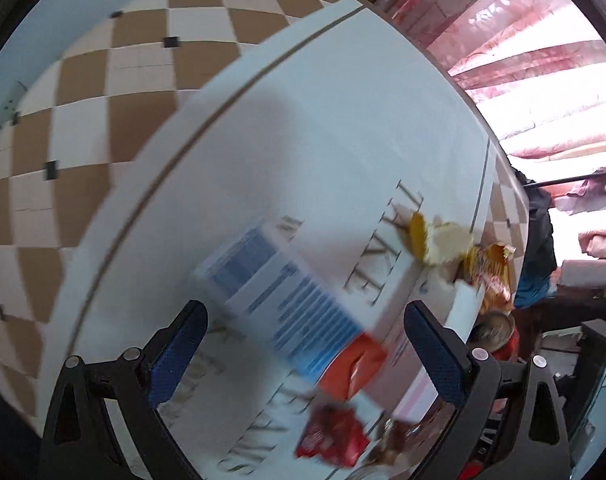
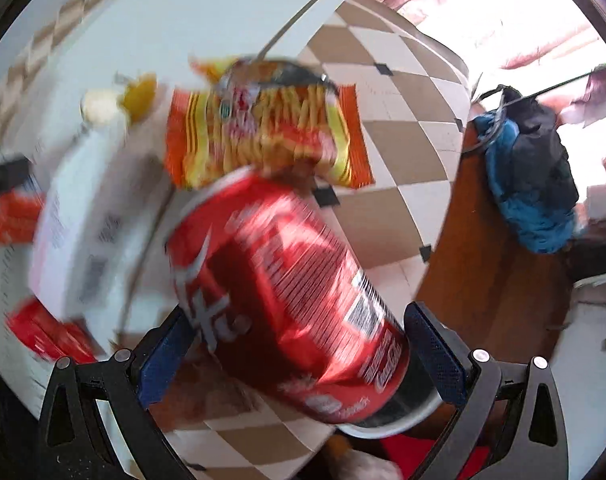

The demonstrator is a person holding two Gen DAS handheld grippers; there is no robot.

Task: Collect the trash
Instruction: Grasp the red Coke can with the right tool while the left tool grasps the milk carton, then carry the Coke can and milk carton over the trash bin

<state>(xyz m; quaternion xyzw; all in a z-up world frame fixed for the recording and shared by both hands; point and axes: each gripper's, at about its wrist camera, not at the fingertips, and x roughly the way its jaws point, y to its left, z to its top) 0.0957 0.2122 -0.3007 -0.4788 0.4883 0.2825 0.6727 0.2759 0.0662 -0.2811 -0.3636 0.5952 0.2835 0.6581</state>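
Right wrist view: the right gripper [image 2: 299,344] clamps a tilted red can [image 2: 291,300] beyond the table's [image 1: 323,120] edge, a snack bag [image 2: 263,120] lying behind, while the left gripper [image 1: 303,340] gapes wide around a blurred blue-and-white carton [image 1: 287,300].

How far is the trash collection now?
Nothing looks collected yet. In hand: the red can sits between the right gripper fingers. Left: the blue-and-orange carton, noodle packet, peel and red wrapper lie on the table.
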